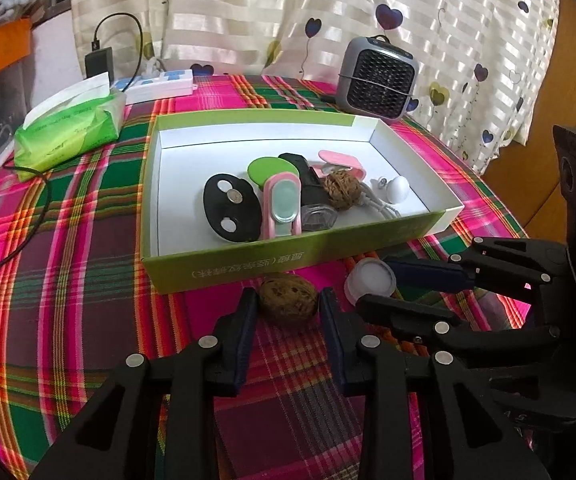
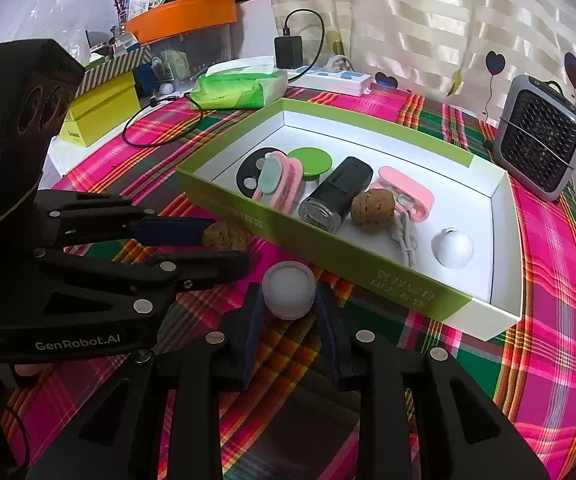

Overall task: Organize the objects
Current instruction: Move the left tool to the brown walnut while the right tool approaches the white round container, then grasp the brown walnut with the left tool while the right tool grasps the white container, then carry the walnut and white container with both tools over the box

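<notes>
While the left gripper [image 1: 288, 304] brackets a walnut [image 1: 287, 297] at lower centre without clearly pinching, and the right gripper [image 2: 288, 300] clasps a white cap [image 2: 289, 290], both still need lifting into the green box [image 1: 288, 258].

the box [image 1: 288, 258] sits mid-table [image 1: 68, 320]. in it, left to right: an oval disc [image 1: 230, 208], a clip [image 1: 282, 204] leaning on a lid [image 1: 270, 170], a bottle [image 1: 312, 192], a walnut [image 1: 342, 190] before a case [image 1: 342, 162], a cord [image 1: 380, 206], a ball [image 1: 398, 189]. before the box lie a second walnut [image 1: 288, 298], between the left gripper [image 1: 288, 306] fingers, and right of it a cap [image 2: 288, 292], between the right gripper [image 2: 288, 304] fingers. behind the box: tissues [image 1: 72, 132] left, a power strip [image 1: 156, 84] beside them, a fan [image 1: 378, 76] right.
</notes>
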Tool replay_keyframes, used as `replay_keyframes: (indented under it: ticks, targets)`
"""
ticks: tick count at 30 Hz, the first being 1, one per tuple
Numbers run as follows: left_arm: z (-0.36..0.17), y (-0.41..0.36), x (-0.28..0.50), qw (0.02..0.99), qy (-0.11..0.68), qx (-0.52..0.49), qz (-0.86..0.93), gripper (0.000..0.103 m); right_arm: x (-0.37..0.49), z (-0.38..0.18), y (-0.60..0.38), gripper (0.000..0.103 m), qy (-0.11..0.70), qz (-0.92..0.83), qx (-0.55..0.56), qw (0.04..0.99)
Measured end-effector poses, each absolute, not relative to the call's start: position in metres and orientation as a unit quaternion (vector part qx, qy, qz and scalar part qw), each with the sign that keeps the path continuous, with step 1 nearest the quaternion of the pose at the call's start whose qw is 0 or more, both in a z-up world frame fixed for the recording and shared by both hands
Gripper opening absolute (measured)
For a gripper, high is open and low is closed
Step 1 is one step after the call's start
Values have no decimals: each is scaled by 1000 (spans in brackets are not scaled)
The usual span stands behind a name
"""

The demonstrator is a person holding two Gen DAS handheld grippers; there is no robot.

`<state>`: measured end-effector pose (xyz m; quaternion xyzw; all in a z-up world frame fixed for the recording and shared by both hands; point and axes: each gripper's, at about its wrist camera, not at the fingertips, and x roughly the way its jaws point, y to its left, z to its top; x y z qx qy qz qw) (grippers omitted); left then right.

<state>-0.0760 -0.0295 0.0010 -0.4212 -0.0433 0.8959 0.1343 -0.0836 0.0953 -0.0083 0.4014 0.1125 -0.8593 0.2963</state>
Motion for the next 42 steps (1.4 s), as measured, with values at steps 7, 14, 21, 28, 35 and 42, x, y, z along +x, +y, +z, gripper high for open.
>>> replay_keyframes:
  ticks: [7, 14, 21, 28, 35, 42]
  targets:
    - [1, -30, -76, 133, -38, -420, 897, 29, -82, -8, 92, 28, 120, -859, 399, 299]
    - [4, -28, -72, 130, -33, -413, 901, 29, -80, -5, 96, 28, 116, -865, 389, 294]
    - [7, -24, -66, 133, -28, -405, 904, 29, -75, -1, 102, 28, 106, -873, 379, 289]
    - [12, -15, -59, 140, -17, -392, 909, 29, -69, 2, 108, 28, 88, -878, 375, 285]
    - [21, -15, -53, 129, -18, -371, 919, 29, -63, 7, 115, 28, 74, -885, 367, 277]
    - [28, -11, -49, 129, -16, -360, 924, 29, -58, 14, 121, 28, 62, -892, 358, 268]
